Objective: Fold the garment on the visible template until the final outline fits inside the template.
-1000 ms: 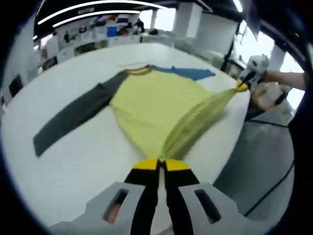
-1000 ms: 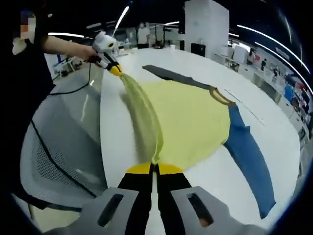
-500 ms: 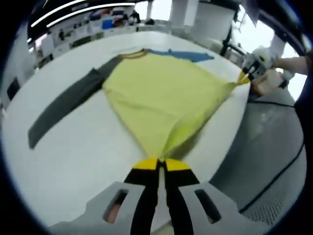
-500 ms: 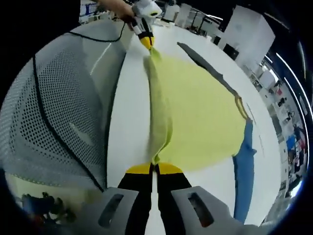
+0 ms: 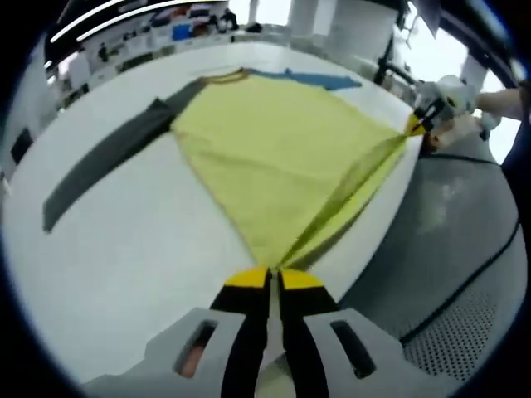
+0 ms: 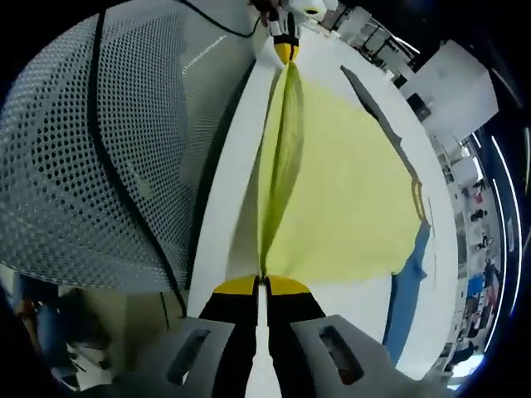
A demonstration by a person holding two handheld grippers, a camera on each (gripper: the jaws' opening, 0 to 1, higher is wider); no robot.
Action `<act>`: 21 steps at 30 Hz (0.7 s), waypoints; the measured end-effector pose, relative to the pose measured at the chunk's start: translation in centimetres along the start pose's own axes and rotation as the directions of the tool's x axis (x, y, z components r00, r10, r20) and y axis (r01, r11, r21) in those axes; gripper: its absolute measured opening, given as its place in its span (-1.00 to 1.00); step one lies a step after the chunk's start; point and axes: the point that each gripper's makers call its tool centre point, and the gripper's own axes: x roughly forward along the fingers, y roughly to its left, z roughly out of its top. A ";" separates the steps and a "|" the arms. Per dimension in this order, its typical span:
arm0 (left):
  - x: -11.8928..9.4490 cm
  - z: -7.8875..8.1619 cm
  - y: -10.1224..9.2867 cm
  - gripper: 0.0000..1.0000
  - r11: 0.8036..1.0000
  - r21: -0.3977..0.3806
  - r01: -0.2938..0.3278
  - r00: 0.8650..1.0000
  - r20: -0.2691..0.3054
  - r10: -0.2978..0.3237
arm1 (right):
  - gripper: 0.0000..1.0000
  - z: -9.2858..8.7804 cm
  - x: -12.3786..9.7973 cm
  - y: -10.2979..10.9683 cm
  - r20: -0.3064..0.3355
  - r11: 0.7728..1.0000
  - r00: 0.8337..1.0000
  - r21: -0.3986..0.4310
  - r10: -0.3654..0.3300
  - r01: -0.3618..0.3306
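The left gripper (image 5: 270, 278) has its jaws pressed together on one hem corner of the shirt (image 5: 274, 149), which lies on the white table (image 5: 124, 249). The right gripper (image 6: 260, 286) pinches the other hem corner, and the hem runs taut between them along the table edge. The left gripper view shows the grey sleeve (image 5: 108, 162) stretched flat. The right gripper view shows the blue sleeve (image 6: 404, 290) and a mesh chair (image 6: 91, 141) beside the table.

The left gripper (image 5: 272, 280) has two black jaws with yellow tips on a light grey body with two dark slots. The right gripper (image 6: 259, 287) looks the same: black jaws, yellow tips, grey slotted body.
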 end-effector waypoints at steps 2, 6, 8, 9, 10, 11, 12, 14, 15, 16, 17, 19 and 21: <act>0.0 -0.1 -0.2 -1.00 1.000 0.000 0.002 1.000 -0.001 -0.002 | -0.95 -0.1 0.0 0.1 -0.012 1.000 1.000 -0.018 0.006 -0.006; 0.1 -0.4 -0.3 -1.00 1.000 0.010 0.007 1.000 -0.018 -0.007 | -0.97 -0.8 0.2 1.2 -0.051 0.997 0.998 -0.072 0.038 -0.042; 0.1 -0.5 -0.3 -1.00 1.000 0.008 0.006 1.000 -0.021 -0.006 | -0.97 -0.9 0.4 1.4 -0.050 0.996 0.998 -0.080 0.038 -0.042; 0.1 -0.5 -0.3 -1.00 1.000 0.007 0.006 1.000 -0.023 -0.006 | -0.97 -0.8 0.3 1.4 -0.048 0.997 0.998 -0.070 0.040 -0.043; 0.1 -0.6 -0.3 -1.00 1.000 0.006 0.007 1.000 -0.026 -0.007 | -0.97 -0.8 0.3 1.4 -0.042 0.998 0.998 -0.058 0.037 -0.040; 0.1 -0.7 -0.3 -1.00 1.000 0.005 0.008 1.000 -0.029 -0.008 | -0.97 -0.8 0.3 1.4 -0.041 0.998 0.999 -0.054 0.036 -0.038; 0.1 -0.7 -0.3 -1.00 1.000 0.006 0.009 0.999 -0.032 -0.009 | -0.97 -0.9 0.2 1.4 -0.044 0.998 0.998 -0.051 0.035 -0.037; 0.1 -0.8 -0.3 -1.00 1.000 0.007 0.011 0.999 -0.035 -0.011 | -0.97 -1.0 0.2 1.4 -0.048 0.998 0.998 -0.047 0.035 -0.037; 0.1 -0.9 -0.3 -1.00 1.000 0.006 0.011 0.999 -0.036 -0.011 | -0.97 -1.1 0.2 1.5 -0.048 0.998 0.998 -0.045 0.035 -0.037; 0.2 -0.9 -0.3 -1.00 1.000 0.005 0.011 0.999 -0.038 -0.010 | -0.97 -1.1 0.2 1.5 -0.049 0.998 0.998 -0.040 0.036 -0.038; 0.2 -1.0 -0.3 -1.00 1.000 0.003 0.011 0.999 -0.041 -0.011 | -0.97 -1.2 0.2 1.5 -0.050 0.999 0.998 -0.037 0.034 -0.036; 0.2 -1.1 -0.3 -1.00 1.000 0.002 0.012 0.999 -0.049 -0.012 | -0.97 -1.3 0.1 1.5 -0.054 0.999 0.998 -0.029 0.028 -0.030; 0.2 -1.2 -0.3 -1.00 1.000 0.003 0.013 0.998 -0.055 -0.013 | -0.97 -1.4 0.1 1.5 -0.057 1.000 0.998 -0.009 0.024 -0.024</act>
